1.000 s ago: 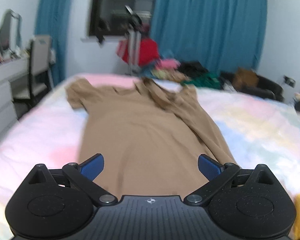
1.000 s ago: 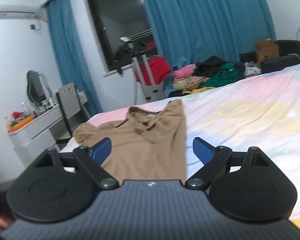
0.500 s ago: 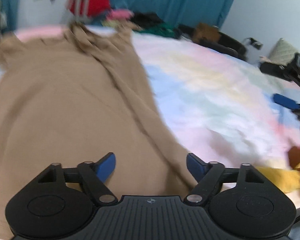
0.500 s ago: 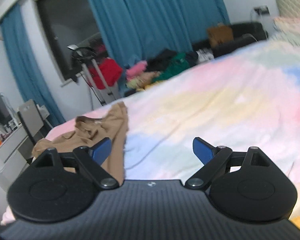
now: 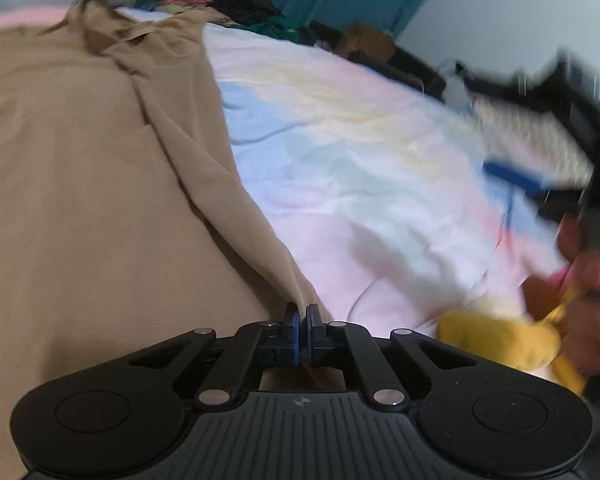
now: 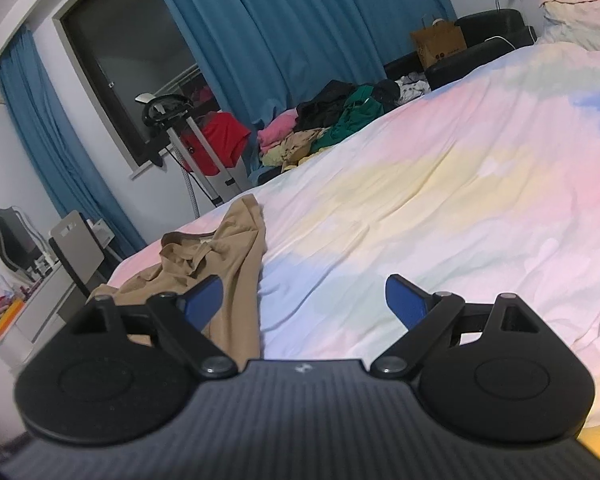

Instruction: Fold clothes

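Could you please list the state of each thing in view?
Left gripper: shut on the shirt's near edge.
Right gripper: open, holding nothing.
Tan shirt: spread flat on the bed, unfolded.
Curtains: drawn shut beside the window.
Clothes pile: loose, unfolded.

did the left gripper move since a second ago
Yes. The left gripper swung right and down along the tan shirt, from mid-hem to its right edge by the pastel bedsheet, and shut on it.
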